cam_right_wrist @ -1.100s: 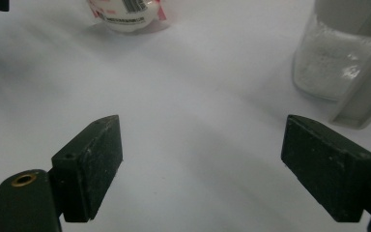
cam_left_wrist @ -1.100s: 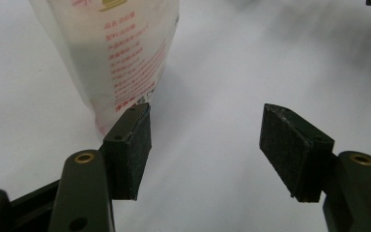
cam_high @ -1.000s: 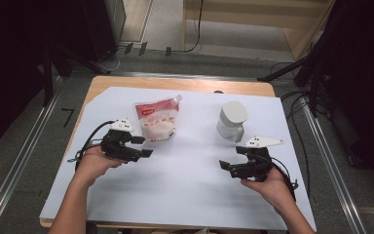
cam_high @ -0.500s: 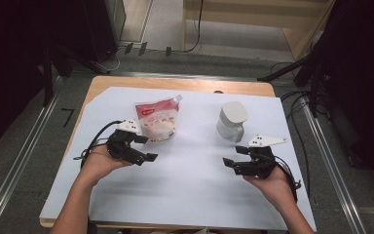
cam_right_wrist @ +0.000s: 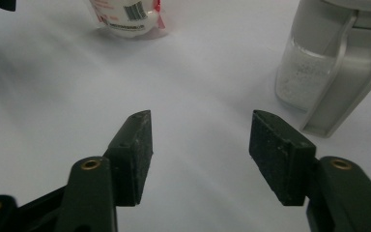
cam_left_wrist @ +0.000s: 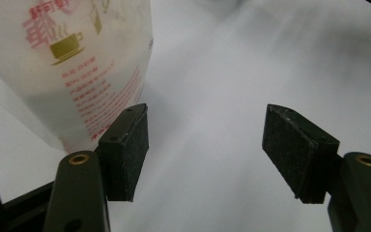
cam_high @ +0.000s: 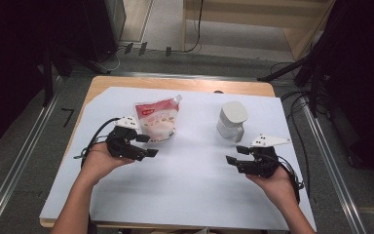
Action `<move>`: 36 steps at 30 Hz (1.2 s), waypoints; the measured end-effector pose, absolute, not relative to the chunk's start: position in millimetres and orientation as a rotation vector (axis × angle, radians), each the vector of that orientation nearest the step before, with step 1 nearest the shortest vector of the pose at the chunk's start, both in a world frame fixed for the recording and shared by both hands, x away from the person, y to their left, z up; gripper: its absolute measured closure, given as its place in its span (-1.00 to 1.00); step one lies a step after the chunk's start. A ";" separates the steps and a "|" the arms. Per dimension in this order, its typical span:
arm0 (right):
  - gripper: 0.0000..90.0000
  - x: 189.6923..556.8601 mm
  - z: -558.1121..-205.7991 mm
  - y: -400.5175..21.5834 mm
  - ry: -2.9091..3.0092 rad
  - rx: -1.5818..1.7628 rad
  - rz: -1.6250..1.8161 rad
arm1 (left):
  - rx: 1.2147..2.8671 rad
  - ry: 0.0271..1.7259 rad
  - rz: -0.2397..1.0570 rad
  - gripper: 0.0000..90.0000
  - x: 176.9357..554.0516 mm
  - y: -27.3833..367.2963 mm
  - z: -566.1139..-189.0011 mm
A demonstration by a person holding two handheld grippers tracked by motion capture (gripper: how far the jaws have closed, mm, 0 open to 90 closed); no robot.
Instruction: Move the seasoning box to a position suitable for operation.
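Hovering low over the white bench (cam_high: pixel 190 190), both grippers empty. Left gripper (cam_high: pixel 145 145) sits just beside the pouch (cam_high: pixel 157 122), near its lower left corner; its fingers (cam_left_wrist: pixel 125 150) are apart, have just been closing, nothing between them. Right gripper (cam_high: pixel 237 155) is near the lidded jar (cam_high: pixel 232 122), just below it in the high view; its fingers (cam_right_wrist: pixel 280 154) are apart, also just been closing, only bare bench between. Pouch and jar stand well apart.
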State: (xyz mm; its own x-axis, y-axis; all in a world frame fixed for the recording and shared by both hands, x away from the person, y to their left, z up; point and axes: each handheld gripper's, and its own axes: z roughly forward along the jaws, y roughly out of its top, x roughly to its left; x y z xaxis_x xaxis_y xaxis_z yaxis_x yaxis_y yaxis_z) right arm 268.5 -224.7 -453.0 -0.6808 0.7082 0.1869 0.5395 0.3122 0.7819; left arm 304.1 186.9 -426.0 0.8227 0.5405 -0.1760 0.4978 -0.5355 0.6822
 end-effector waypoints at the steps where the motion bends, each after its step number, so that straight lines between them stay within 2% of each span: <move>1: -0.07 269.1 -453.8 -225.2 2.392 1.163 1.303 | 2.243 0.754 0.064 -0.22 303.5 186.4 -425.2; 10: 0.00 267.7 -455.9 -227.7 2.380 1.136 1.300 | 2.209 0.738 0.054 -0.18 303.1 182.9 -415.3; 19: -0.01 267.1 -455.2 -230.6 2.375 1.120 1.279 | 2.224 0.741 0.039 -0.17 305.2 181.7 -417.4; 25: -0.02 266.7 -454.6 -230.8 2.377 1.111 1.279 | 2.230 0.727 0.026 -0.23 305.2 180.6 -420.4; 36: -0.12 268.0 -455.6 -230.5 2.375 1.143 1.271 | 2.225 0.712 0.014 -0.28 304.2 177.0 -419.2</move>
State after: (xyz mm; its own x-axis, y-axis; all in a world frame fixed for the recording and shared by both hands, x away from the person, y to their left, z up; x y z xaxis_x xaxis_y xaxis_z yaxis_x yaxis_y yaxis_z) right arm 268.0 -230.5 -455.6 -0.6752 0.7197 0.1616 0.5337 0.3254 0.7805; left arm 304.2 177.0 -419.2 0.8429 0.4953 -0.2103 0.4869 -0.5354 0.6902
